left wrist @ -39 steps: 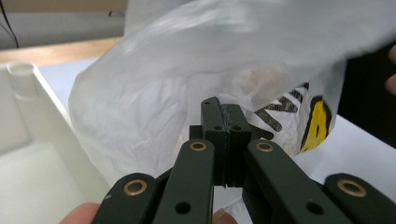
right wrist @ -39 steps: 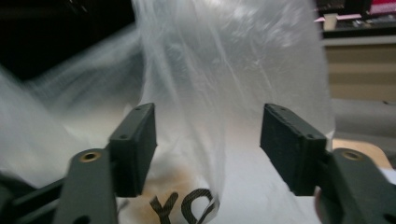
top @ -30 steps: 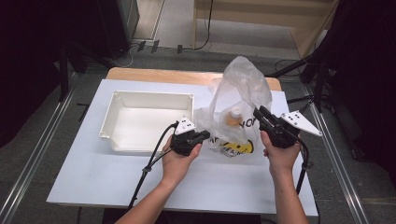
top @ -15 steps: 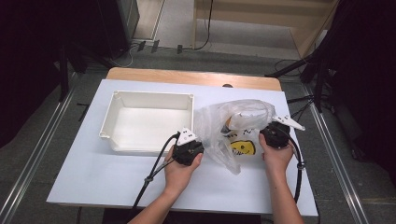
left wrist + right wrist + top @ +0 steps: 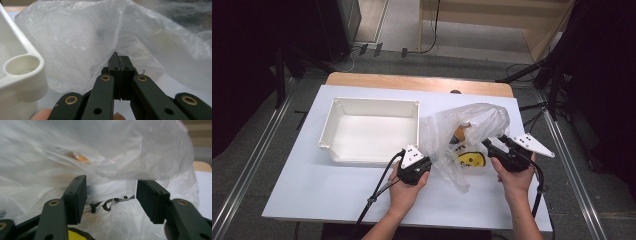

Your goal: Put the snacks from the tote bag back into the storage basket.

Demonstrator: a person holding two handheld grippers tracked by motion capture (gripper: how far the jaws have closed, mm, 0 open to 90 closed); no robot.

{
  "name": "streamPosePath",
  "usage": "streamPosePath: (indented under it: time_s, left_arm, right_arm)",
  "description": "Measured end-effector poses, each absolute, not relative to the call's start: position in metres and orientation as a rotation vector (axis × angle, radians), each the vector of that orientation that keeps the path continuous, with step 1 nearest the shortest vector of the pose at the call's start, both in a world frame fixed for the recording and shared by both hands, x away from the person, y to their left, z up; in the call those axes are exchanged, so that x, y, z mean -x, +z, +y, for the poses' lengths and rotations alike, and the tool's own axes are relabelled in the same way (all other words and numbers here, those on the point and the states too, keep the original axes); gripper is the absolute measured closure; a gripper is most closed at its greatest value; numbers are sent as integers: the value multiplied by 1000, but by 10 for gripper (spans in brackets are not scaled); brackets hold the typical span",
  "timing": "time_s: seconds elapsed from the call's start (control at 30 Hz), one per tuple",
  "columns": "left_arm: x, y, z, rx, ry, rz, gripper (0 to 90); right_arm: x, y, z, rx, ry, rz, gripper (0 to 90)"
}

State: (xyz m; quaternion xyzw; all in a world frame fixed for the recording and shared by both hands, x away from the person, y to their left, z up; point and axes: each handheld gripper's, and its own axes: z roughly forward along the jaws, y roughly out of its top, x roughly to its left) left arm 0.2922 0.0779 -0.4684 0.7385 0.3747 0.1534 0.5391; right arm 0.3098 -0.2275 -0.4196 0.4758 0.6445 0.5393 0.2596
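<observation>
A crumpled clear plastic bag (image 5: 464, 135) lies on the white table (image 5: 312, 185), just right of the empty white tray (image 5: 372, 131) — something orange and yellow shows through it. The left gripper (image 5: 416, 167) is clenched on the bag's near-left edge. The right gripper (image 5: 498, 147) — jaws spread apart — sits at the bag's right side.

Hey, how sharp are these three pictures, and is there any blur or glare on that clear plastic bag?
High view: evenly lit and fairly sharp, with a soft sheen on the crumpled clear plastic bag beside the white rectangular plastic tray. Left gripper view: jaws crisp, the bag beyond slightly soft and brightly lit, the tray corner blurred. Right gripper view: the bag's upper left is smeared, and it looks washed out.
</observation>
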Motion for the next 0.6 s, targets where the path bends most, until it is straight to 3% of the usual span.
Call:
streamPosePath:
  time_s: [0.4, 0.6]
  left_arm:
    - [-292, -469, 84, -1714, 337, 901, 847]
    - [-292, -468, 84, -1719, 353, 899, 856]
  right_arm:
    - [-278, -390, -225, -1208, 1486, 1719, 210]
    - [-270, -372, -222, -1187, 1483, 1675, 200]
